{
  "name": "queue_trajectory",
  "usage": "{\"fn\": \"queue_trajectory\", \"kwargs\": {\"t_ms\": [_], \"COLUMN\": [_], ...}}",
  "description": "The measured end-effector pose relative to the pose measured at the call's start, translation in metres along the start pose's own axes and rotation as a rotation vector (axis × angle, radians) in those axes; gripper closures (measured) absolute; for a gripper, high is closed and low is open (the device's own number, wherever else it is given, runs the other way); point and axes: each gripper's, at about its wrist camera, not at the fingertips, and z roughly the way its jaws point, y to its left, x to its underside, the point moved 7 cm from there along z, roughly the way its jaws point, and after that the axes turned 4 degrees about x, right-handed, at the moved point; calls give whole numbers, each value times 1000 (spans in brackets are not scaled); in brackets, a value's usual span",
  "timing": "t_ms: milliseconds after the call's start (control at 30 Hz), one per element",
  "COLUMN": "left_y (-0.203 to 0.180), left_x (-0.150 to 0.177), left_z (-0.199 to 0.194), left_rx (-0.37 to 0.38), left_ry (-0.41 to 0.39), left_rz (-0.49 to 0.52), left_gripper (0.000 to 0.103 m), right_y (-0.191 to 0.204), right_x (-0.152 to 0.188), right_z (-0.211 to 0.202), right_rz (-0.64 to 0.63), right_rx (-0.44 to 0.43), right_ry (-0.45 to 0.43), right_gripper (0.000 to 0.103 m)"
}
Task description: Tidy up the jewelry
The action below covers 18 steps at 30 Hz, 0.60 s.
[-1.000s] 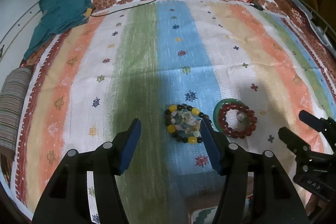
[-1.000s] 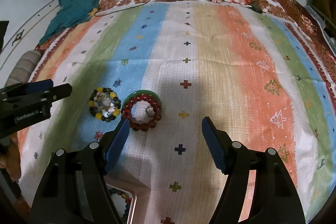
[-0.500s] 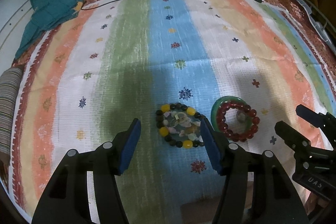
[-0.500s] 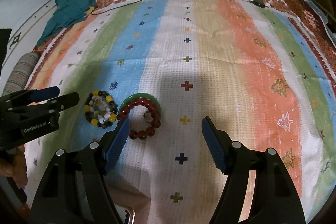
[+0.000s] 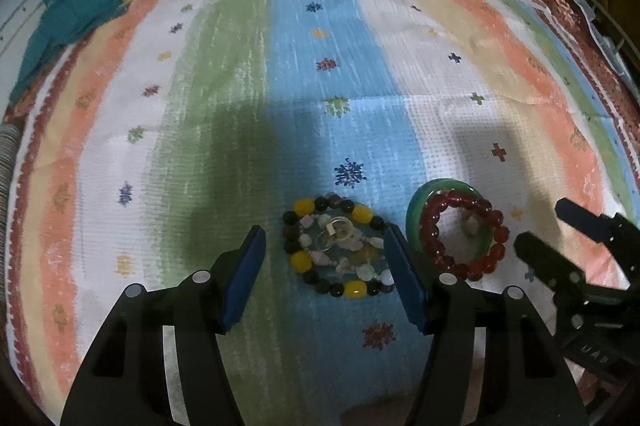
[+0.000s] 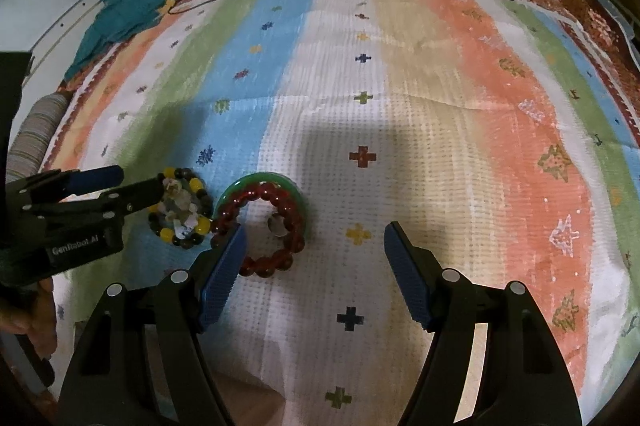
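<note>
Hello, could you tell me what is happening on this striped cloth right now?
A person holds a gripper in each hand over two jewelry piles on the striped cloth. The left gripper, jaws opening, frames the yellow-and-dark bead bracelet. The right gripper hangs open beside the red bead bracelet lying on a green bangle. Nothing is gripped.

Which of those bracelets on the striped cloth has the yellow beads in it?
The black-and-yellow bead bracelet, lying on the blue stripe between the left gripper's opening fingers. The red bead bracelet beside it is all dark red and rests on a green bangle.
</note>
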Motion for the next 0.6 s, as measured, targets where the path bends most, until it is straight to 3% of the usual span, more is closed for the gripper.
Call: {"fn": "queue_trajectory", "kwargs": {"t_ms": [367, 600], "left_y": [0, 0], "left_x": [0, 0], "left_z": [15, 30], "left_rx": [-23, -8], "left_ry": [24, 54], "left_rz": [38, 43], "left_gripper": [45, 59], "right_y": [3, 1], "right_x": [2, 3], "right_z": [13, 27], "right_rz": [-20, -3], "right_rx": [2, -16], "right_ry": [30, 68], "right_gripper": [33, 55]}}
